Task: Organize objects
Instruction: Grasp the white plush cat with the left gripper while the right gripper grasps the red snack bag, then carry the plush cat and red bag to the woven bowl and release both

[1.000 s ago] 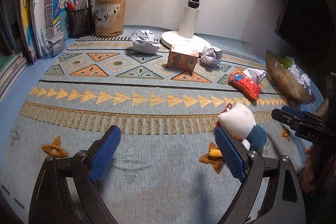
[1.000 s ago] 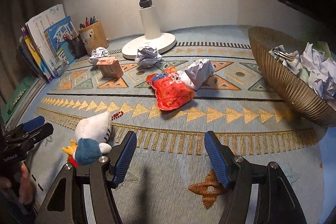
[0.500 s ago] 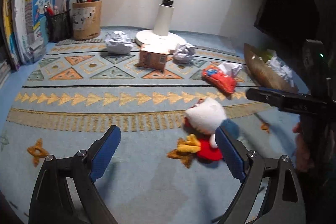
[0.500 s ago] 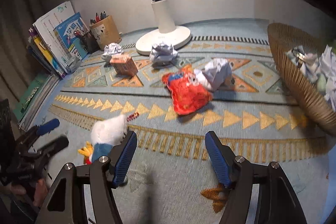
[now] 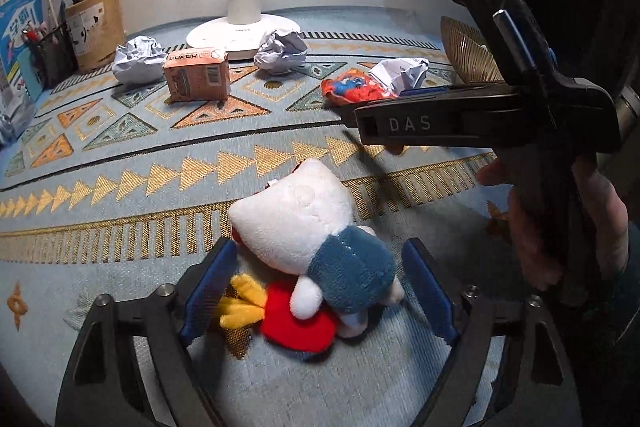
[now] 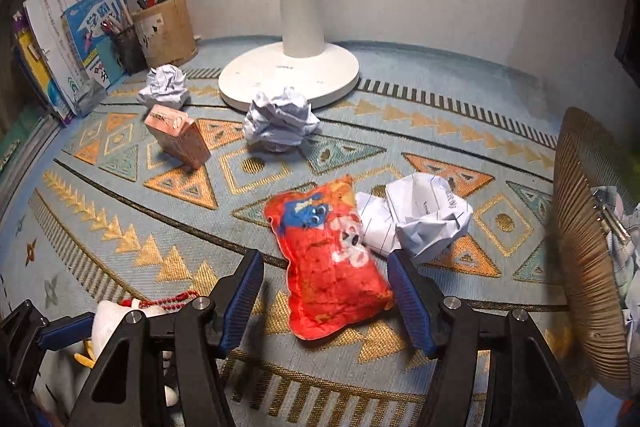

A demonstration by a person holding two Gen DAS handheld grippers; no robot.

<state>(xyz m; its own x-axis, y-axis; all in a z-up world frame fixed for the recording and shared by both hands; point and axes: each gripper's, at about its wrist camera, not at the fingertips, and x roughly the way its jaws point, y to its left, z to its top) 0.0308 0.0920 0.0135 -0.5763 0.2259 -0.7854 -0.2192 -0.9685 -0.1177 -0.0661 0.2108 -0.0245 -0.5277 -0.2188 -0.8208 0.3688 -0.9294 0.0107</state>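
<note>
A white plush toy (image 5: pixel 304 227) with a blue body, red base and yellow feet lies on the patterned mat, between the open jaws of my left gripper (image 5: pixel 320 287). A red snack-bag plush (image 6: pixel 324 255) lies between the open jaws of my right gripper (image 6: pixel 324 291). The right gripper also shows side-on in the left wrist view (image 5: pixel 460 123), held by a hand. Part of the white plush shows at the lower left of the right wrist view (image 6: pixel 108 315). Neither gripper touches its toy.
Crumpled paper balls (image 6: pixel 280 123) (image 6: pixel 164 87) (image 6: pixel 424 219) lie on the mat, with a pink carton (image 6: pixel 180 139). A white lamp base (image 6: pixel 288 71) stands at the back. Pen holders (image 6: pixel 164 27) and books (image 6: pixel 68 47) stand at the far left. A wicker basket (image 6: pixel 588 247) with paper is on the right.
My left gripper has moved right and forward so the white plush now lies between its jaws. My right gripper has moved forward to straddle the red snack-bag plush.
</note>
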